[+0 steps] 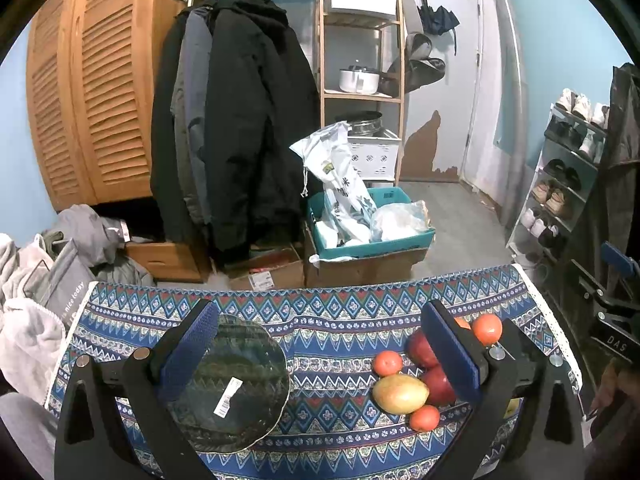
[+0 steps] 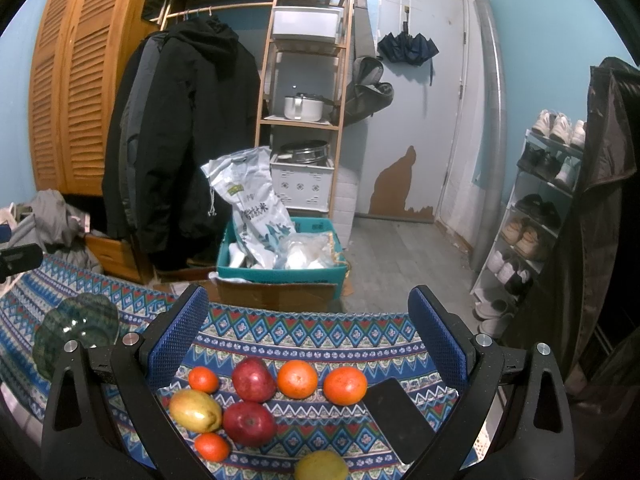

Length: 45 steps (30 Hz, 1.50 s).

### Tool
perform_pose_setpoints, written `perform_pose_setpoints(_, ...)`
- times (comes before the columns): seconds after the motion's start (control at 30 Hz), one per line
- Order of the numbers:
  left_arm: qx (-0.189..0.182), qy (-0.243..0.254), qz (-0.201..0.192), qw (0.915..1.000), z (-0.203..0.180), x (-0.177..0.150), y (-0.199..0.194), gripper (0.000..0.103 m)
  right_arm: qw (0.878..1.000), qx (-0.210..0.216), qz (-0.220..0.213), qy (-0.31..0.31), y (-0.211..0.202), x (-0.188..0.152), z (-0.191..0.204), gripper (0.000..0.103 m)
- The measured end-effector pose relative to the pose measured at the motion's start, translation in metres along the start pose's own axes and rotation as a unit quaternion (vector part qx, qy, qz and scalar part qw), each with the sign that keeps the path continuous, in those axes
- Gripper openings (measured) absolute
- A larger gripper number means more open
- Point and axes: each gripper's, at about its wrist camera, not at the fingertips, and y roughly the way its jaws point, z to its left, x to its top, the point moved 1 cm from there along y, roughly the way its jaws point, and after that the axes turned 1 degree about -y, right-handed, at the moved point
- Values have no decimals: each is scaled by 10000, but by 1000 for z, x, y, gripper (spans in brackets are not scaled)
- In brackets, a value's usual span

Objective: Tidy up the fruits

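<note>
Both claws apart: left claw (image 1: 320,360), right claw (image 2: 308,356); two apples (image 2: 253,379), two mangoes (image 2: 195,410), four oranges (image 2: 297,379), one plate (image 1: 228,384).

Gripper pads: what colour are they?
Blue, textured pads on black fingers, clearest in the right wrist view.

- A table (image 2: 320,332) is covered by a blue patterned cloth (image 1: 328,320) with zigzag and diamond bands; a white lace trim is seen along its side edges.
- A clear glass plate (image 1: 236,384) with a white barcode sticker (image 1: 226,397) lies flat towards the left edge.
- Fruit is grouped towards the right edge: two red apples (image 2: 253,379), one behind the other, a yellow-green mango (image 2: 195,410) just left of the nearer apple, and two large oranges (image 2: 297,379) in a row to the right of the farther apple.
- Two small tangerines (image 2: 203,380) lie behind and in front of the mango.
- A yellow fruit (image 2: 321,466) sits at the near edge.
- A dark phone (image 2: 396,416) lies flat beside the right-hand orange.
</note>
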Motion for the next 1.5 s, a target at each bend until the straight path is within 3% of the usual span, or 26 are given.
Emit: perform_pose_setpoints(1.5, -53, -36, 48, 10000, -1, -1, 1, 102, 10000, -10, -2, 7, 0, -2, -1, 98)
